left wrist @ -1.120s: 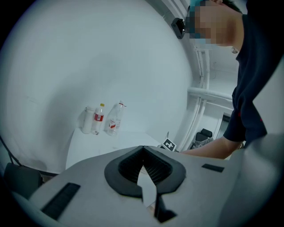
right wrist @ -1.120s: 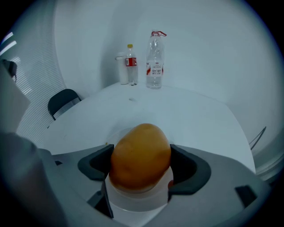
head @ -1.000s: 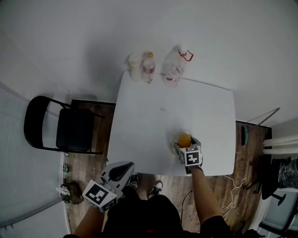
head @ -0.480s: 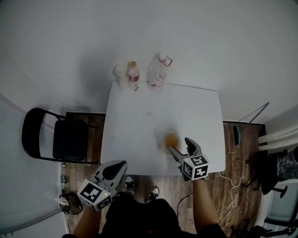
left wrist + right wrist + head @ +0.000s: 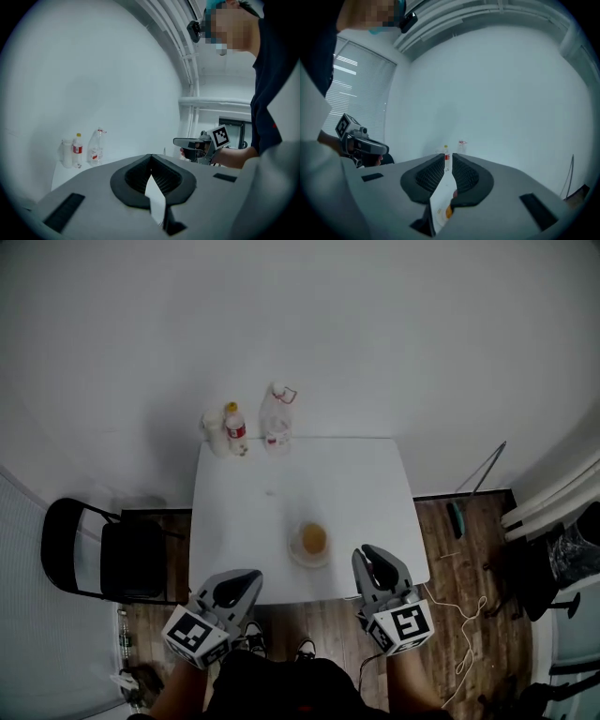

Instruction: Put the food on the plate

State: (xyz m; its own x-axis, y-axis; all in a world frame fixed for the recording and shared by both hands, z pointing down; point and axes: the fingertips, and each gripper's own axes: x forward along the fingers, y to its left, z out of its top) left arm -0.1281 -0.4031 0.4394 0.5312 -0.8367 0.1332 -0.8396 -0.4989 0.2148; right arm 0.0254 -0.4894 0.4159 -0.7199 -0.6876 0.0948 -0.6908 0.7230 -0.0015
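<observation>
- The round orange food (image 5: 313, 538) is seen lying on the pale round plate (image 5: 296, 557), near the front edge of the white square table (image 5: 244, 502).
- The left gripper (image 5: 247, 575) is held off the table, jaws pressed together, empty.
- The right gripper (image 5: 369, 552) is held near the plate; its jaws are closing to a narrow gap, with nothing between them.

- Plain indoor room, likely a lab or office test space: bare white wall (image 5: 300, 315), wood floor (image 5: 450, 549).
- 1 white table (image 5: 356, 484), 1 black folding chair (image 5: 122, 559), window blinds (image 5: 351, 91).
</observation>
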